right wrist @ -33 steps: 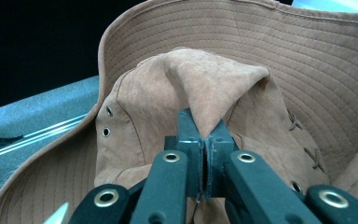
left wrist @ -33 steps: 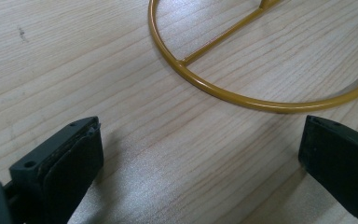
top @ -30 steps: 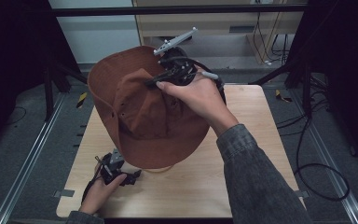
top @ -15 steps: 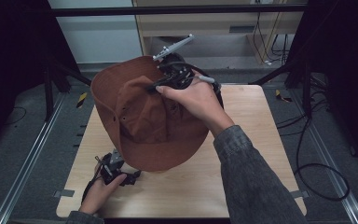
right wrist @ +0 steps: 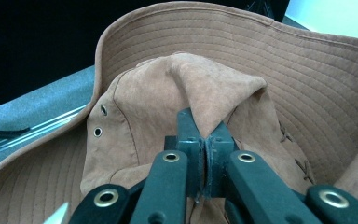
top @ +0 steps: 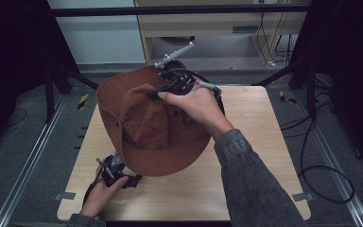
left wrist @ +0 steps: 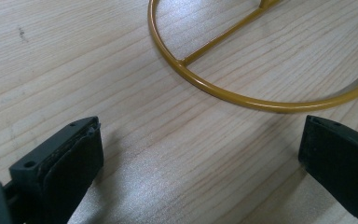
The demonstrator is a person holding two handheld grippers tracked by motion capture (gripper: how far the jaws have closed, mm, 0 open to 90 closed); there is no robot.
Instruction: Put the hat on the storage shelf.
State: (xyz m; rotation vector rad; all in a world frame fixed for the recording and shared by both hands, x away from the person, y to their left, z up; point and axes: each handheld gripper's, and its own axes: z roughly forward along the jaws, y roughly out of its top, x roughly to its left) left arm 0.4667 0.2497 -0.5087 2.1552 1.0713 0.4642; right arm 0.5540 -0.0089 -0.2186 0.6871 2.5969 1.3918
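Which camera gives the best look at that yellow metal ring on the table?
The left gripper view: the yellow wire ring lies flat on the wooden table with a spoke across it, just beyond the open left claw. From the high view the brown hat hangs over that spot, and the right gripper view looks at the hat's crown.

A pale wooden tabletop stands on a dark grey floor in dim light. Beyond its far edge sits a light wooden cabinet beside a pale wall panel; black cables trail past its right edge.
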